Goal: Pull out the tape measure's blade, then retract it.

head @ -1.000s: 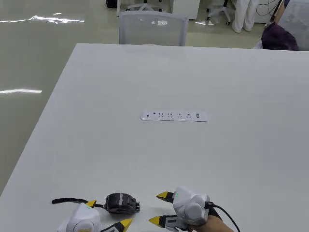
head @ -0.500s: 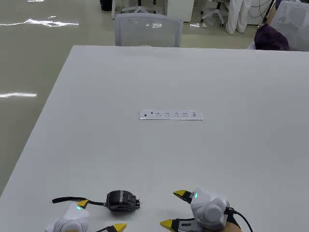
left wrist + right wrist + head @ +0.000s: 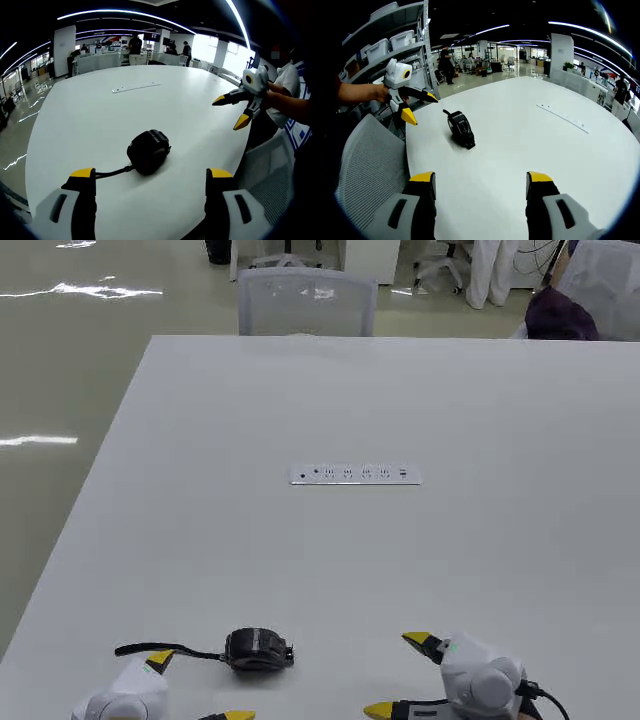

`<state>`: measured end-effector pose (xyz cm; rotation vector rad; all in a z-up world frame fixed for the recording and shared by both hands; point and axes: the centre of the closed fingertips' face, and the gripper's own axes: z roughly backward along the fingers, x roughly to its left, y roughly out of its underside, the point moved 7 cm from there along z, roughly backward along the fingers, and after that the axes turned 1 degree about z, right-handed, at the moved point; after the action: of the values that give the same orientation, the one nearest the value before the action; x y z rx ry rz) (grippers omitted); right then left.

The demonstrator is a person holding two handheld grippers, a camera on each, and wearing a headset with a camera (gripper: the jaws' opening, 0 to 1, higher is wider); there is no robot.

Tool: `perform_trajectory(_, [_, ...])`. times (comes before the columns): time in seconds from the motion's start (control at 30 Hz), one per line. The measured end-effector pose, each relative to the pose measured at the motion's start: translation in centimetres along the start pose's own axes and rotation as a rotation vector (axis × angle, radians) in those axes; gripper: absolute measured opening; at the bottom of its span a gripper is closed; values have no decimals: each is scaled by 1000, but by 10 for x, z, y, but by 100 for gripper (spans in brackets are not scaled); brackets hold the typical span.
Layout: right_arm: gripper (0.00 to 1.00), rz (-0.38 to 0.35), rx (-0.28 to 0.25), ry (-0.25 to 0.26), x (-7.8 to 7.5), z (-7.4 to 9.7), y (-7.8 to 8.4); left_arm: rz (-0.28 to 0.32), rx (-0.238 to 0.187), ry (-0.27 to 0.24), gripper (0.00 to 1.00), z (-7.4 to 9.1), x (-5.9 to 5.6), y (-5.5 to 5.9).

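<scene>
Tape measure [image 3: 258, 649]: black rounded case on the smooth white table [image 3: 350, 560], near its front edge; long axis runs left-right, strap trailing left.
Left gripper [image 3: 197, 688]: spread, empty.
Right gripper [image 3: 397, 674]: spread, empty.

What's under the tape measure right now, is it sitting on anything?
The tape measure lies directly on the bare white table, its black strap trailing on the tabletop beside it. Nothing shows between case and table; the spot beneath the case is covered by it.
</scene>
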<state>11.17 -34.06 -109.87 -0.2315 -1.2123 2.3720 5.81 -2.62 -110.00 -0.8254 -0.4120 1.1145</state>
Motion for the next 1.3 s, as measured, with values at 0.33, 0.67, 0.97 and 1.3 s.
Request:
perform_trajectory(0.33, [83, -25, -6, 20, 2, 25, 2, -15, -8, 29, 96, 15, 3, -6])
perform_trajectory(0.67, [90, -35, -26, 38, 3, 40, -4, 5, -39, 31, 99, 26, 5, -12])
perform_trajectory(0.97, [93, -42, -24, 38, 3, 42, -3, -23, -32, 41, 99, 28, 5, -9])
perform_trajectory(1.3, [94, -45, -25, 42, 0, 44, -4, -23, -43, 36, 99, 27, 7, -10])
